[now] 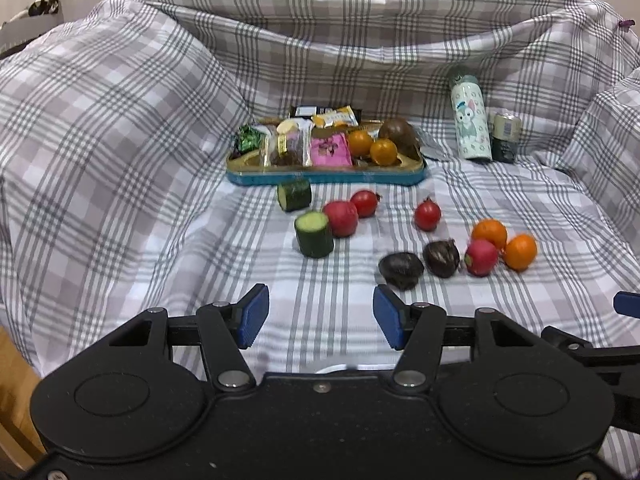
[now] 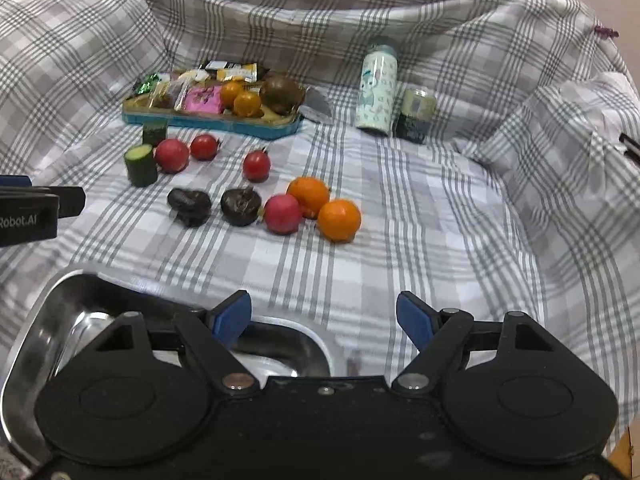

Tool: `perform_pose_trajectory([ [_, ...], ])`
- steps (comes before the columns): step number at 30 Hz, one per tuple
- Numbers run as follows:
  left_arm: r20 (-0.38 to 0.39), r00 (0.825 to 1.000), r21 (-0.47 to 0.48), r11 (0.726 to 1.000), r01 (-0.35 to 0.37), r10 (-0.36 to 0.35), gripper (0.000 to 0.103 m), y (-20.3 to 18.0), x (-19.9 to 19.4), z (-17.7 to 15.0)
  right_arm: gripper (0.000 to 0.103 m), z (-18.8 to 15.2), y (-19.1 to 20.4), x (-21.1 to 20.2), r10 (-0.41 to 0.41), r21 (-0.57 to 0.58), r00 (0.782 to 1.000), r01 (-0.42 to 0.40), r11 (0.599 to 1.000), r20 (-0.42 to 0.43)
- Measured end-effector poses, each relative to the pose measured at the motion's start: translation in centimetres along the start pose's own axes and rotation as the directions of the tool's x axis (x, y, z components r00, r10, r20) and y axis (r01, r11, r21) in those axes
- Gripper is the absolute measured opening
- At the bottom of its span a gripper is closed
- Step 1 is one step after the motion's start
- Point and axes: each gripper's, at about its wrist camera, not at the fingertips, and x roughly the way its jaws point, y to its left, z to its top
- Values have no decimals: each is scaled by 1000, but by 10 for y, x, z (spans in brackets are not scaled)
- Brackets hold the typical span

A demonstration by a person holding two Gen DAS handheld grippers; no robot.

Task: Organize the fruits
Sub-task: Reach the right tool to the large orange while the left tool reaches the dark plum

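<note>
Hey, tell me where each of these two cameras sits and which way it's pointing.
Left wrist: on the open left gripper, facing the blue tray; the right gripper's tip shows at the right edge.
Right wrist: on the open right gripper, above a steel tray; the left gripper enters left.
Shared: fruits, blue tray, bottle, plaid cloth.

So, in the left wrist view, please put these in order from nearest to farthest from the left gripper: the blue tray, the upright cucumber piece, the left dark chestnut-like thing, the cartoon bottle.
From the left gripper:
1. Left dark chestnut-like thing, just ahead, slightly right.
2. Upright cucumber piece, ahead, slightly left.
3. Blue tray, farther back, centre.
4. Cartoon bottle, far back right.
</note>
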Motion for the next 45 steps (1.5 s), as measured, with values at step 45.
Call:
perform_pose_trajectory([
  [45, -81, 971, 117, 965, 235, -227, 54, -43, 113, 6, 57, 36, -41, 128, 76, 211, 997, -79, 974, 24],
])
